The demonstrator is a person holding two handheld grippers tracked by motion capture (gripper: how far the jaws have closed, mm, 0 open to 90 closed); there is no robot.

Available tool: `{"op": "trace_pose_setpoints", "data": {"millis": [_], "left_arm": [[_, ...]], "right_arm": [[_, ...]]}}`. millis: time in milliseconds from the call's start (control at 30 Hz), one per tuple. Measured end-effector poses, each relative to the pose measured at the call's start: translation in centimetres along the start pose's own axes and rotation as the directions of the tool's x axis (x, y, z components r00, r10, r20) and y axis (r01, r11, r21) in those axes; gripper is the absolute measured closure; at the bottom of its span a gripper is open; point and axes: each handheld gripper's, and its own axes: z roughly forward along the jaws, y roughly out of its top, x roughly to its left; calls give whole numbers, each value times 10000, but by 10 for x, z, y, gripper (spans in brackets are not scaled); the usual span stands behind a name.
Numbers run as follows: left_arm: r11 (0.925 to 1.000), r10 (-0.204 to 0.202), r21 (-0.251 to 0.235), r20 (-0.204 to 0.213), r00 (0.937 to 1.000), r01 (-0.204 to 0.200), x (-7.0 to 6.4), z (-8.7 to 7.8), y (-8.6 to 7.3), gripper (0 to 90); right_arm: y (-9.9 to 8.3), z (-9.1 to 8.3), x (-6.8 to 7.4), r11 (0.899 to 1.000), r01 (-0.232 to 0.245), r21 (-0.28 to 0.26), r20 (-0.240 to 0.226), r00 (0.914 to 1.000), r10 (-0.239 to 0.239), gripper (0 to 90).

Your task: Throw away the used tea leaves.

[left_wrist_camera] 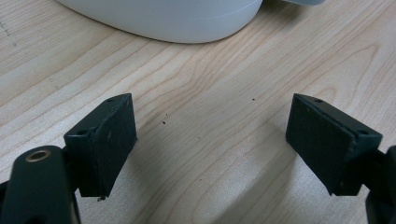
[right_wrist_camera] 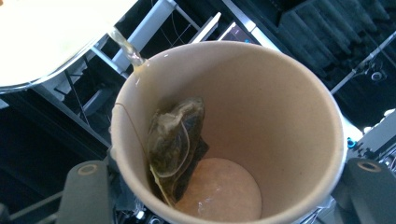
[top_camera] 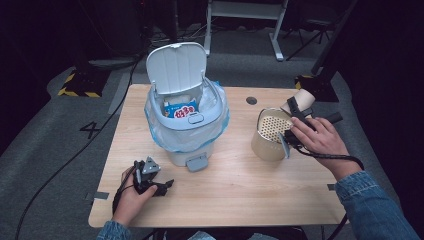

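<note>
Right gripper (top_camera: 294, 117) clamps the tilted cup (right_wrist_camera: 224, 135), draining tea into the strainer (top_camera: 272, 129); teabag (right_wrist_camera: 175, 140) next needs binning. Left gripper (left_wrist_camera: 212, 140) rests released.

You hold a tan paper cup (right_wrist_camera: 261, 140) with a dark olive-brown tea bag (right_wrist_camera: 175, 144) inside. The canister (top_camera: 270, 137) is beige, its top dotted with holes. The bin (top_camera: 185, 107) is pale grey, its liner bluish, the table (top_camera: 225, 195) light wood grain.
</note>
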Motion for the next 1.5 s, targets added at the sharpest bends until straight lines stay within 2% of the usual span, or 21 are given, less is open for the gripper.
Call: {"op": "trace_pose_setpoints", "data": {"millis": [33,200,233,267,400,500,600,767,833,867,900,933,1033,1100,1300,1367,1433,1500], "left_arm": [[10000,2,0,0,10000,-2,0,0,0,167],[10000,3,0,-1,10000,-3,0,0,0,166],[10000,2,-1,-1,10000,-2,0,0,0,167],[10000,4,-1,-3,10000,-4,0,0,0,166],[10000,4,0,-1,10000,-4,0,0,0,167],[10000,5,-1,-2,10000,-5,0,0,0,166],[10000,6,0,-1,10000,-6,0,0,0,167],[10000,4,-1,-1,10000,-4,0,0,0,166],[10000,3,-2,-2,10000,-3,0,0,0,166],[10000,3,-1,-2,10000,-3,0,0,0,167],[10000,4,0,1,10000,-4,0,0,0,167],[10000,5,-2,-1,10000,-5,0,0,0,166],[10000,4,-1,-2,10000,-4,0,0,0,167],[10000,5,-1,-3,10000,-5,0,0,0,166],[10000,4,0,-2,10000,-4,0,0,0,167],[10000,4,-1,-2,10000,-4,0,0,0,166],[10000,5,1,-1,10000,-5,0,0,0,166],[10000,4,-1,-2,10000,-4,0,0,0,167]], "right_arm": [[1,0,0,10000,76,-20,55,10000,-76,331],[4,-1,2,9942,1036,299,444,9935,-1049,331],[5,-1,2,9908,1310,325,510,9899,-1326,331],[7,-1,2,9826,1799,462,578,9815,-1824,331],[10,-2,2,9675,2438,675,791,9653,-2487,332],[12,-2,2,9482,3024,978,931,9458,-3112,332],[13,-2,-1,9375,3286,1146,949,9358,-3396,332],[13,-1,-4,9261,3546,1289,1023,9241,-3681,333],[13,-1,-4,9236,3609,1291,979,9222,-3740,333],[13,-1,-4,9257,3568,1253,926,9248,-3690,333],[12,-1,-5,9263,3558,1241,1048,9236,-3688,333],[12,-1,-6,9261,3560,1251,982,9244,-3686,332],[11,-1,-6,9324,3397,1232,901,9319,-3514,332],[12,-1,-5,9300,3491,1152,884,9289,-3596,332],[10,-1,-5,9306,3437,1256,859,9308,-3554,332],[10,-2,-5,9347,3329,1242,856,9349,-3443,332],[10,-2,-5,9332,3349,1304,951,9326,-3480,332],[9,-1,-5,9327,3373,1280,860,9331,-3492,333]]}}
